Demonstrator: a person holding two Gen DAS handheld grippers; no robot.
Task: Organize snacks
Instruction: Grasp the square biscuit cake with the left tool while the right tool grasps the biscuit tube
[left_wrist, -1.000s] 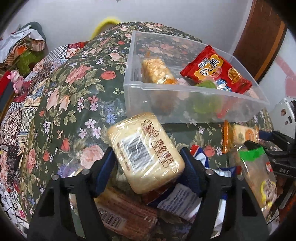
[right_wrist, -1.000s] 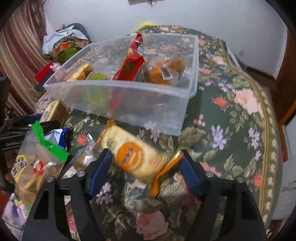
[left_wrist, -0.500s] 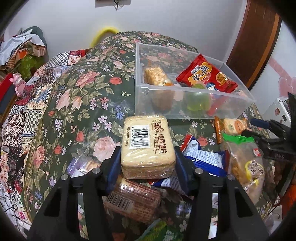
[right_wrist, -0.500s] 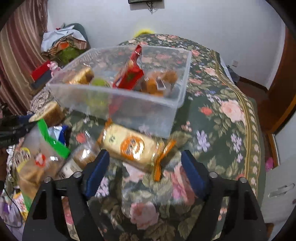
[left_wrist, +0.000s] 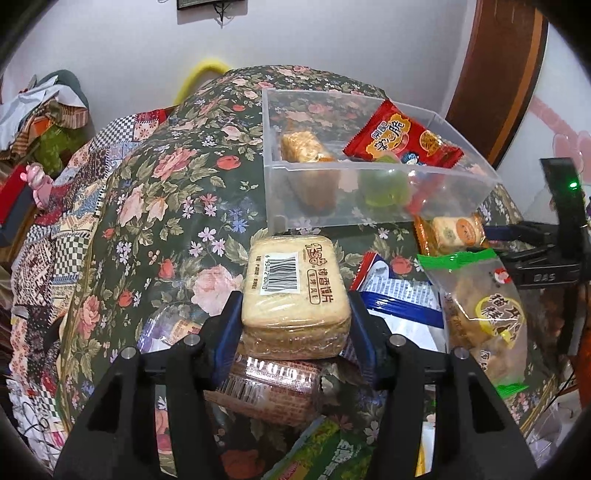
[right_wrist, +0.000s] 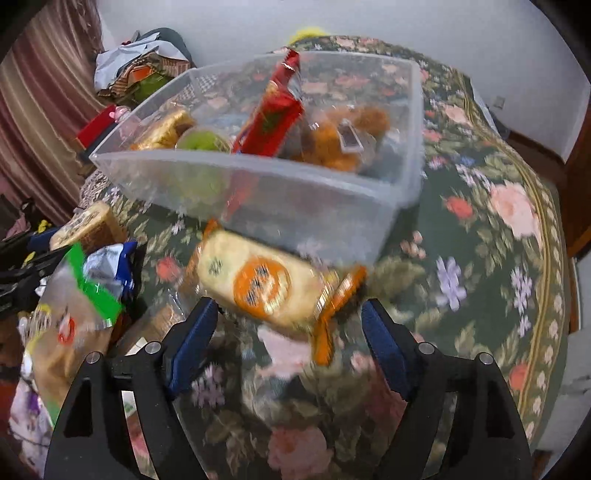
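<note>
Your left gripper clamps the pale biscuit pack, the clear bin at one o'clock. Your right gripper is closing, pads clear of the orange-labelled cracker pack at twelve o'clock.

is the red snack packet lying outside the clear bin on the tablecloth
No, the red snack packet sits inside the clear bin, leaning above its front wall.
</note>
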